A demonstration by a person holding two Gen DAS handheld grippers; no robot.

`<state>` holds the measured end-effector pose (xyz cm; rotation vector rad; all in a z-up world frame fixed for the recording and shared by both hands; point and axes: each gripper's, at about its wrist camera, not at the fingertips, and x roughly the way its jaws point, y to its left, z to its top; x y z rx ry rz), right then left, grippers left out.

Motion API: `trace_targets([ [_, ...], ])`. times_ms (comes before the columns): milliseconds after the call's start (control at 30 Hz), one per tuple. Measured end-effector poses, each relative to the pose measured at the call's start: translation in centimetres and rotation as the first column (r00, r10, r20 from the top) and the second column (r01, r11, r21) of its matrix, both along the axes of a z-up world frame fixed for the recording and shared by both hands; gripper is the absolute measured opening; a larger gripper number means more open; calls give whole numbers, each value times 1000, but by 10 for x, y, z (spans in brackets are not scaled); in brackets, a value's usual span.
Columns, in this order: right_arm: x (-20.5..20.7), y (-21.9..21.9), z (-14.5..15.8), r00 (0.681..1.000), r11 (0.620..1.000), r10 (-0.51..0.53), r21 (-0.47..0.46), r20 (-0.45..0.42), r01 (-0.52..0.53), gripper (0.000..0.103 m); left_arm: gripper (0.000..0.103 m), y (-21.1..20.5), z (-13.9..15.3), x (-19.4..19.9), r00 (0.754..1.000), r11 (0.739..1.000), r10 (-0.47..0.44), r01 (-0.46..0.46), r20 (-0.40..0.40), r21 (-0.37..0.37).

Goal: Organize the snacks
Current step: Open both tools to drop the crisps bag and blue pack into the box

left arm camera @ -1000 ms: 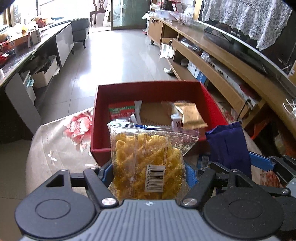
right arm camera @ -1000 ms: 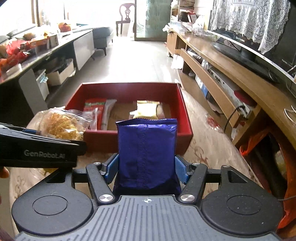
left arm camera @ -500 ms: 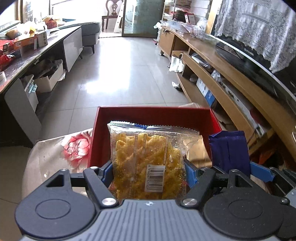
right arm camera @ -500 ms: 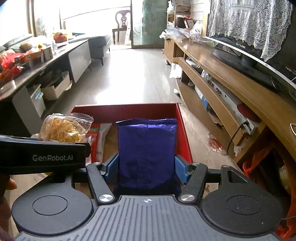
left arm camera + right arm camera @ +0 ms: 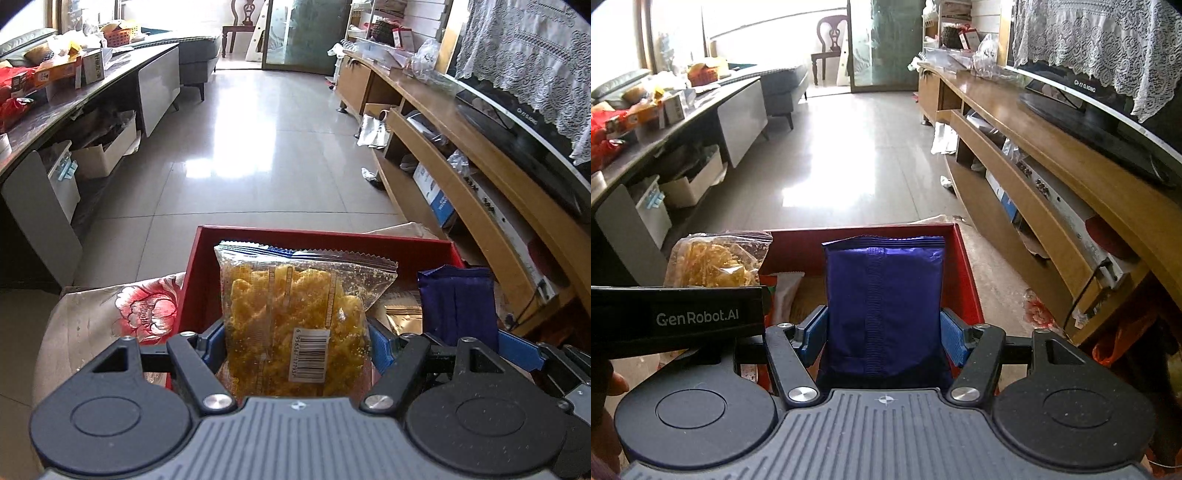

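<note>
My left gripper (image 5: 295,343) is shut on a clear bag of yellow crisps (image 5: 291,317) and holds it upright over the near part of the red box (image 5: 332,240). My right gripper (image 5: 882,332) is shut on a dark blue snack packet (image 5: 882,306), also upright over the red box (image 5: 967,273). The blue packet (image 5: 458,302) shows at the right in the left wrist view; the crisps bag (image 5: 716,262) shows at the left in the right wrist view. A gold packet (image 5: 402,314) and a red-and-white packet (image 5: 786,288) lie inside the box.
The box stands on a floral cloth (image 5: 122,310). A wooden TV stand (image 5: 1052,177) with a TV runs along the right. A cluttered grey counter (image 5: 92,92) runs along the left. Tiled floor (image 5: 258,147) lies beyond the box.
Both grippers have moved forward over the red box with their packets; the box's far wall now sits lower and closer in both views. Both grips stay the same.
</note>
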<state>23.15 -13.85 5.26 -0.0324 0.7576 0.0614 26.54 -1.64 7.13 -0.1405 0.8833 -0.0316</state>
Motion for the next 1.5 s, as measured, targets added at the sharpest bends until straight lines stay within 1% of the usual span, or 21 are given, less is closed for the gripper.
trace_targets([
  [267, 12, 5, -11, 1000, 1000, 5, -15, -27, -5, 70, 73, -1, -14, 12, 1000, 1000, 13, -12, -25, 24],
  [500, 22, 7, -21, 998, 1000, 4, -24, -56, -5, 70, 73, -2, -23, 18, 999, 1000, 10, -8, -48, 30],
  [733, 29, 7, -26, 997, 1000, 2, -31, -75, -4, 70, 73, 1, -30, 22, 997, 999, 26, -25, -66, 25],
  [933, 33, 7, -31, 996, 999, 3, -35, -88, -6, 71, 74, 4, -37, 25, 994, 999, 40, -39, -98, 12],
  [1100, 35, 8, -32, 996, 1000, 2, -30, -87, -4, 73, 75, 5, -35, 26, 994, 999, 44, -44, -98, 8],
  [1200, 35, 6, -31, 997, 1000, -9, -23, -80, 7, 77, 76, 7, -33, 25, 994, 999, 50, -51, -94, -8],
  [1367, 33, 2, -27, 998, 1000, -21, -14, -58, 20, 84, 76, 8, -23, 20, 997, 999, 47, -47, -62, 0],
  [1500, 32, -1, -24, 999, 1000, -26, -3, -45, 26, 85, 76, 7, -18, 17, 998, 999, 45, -45, -49, -8],
])
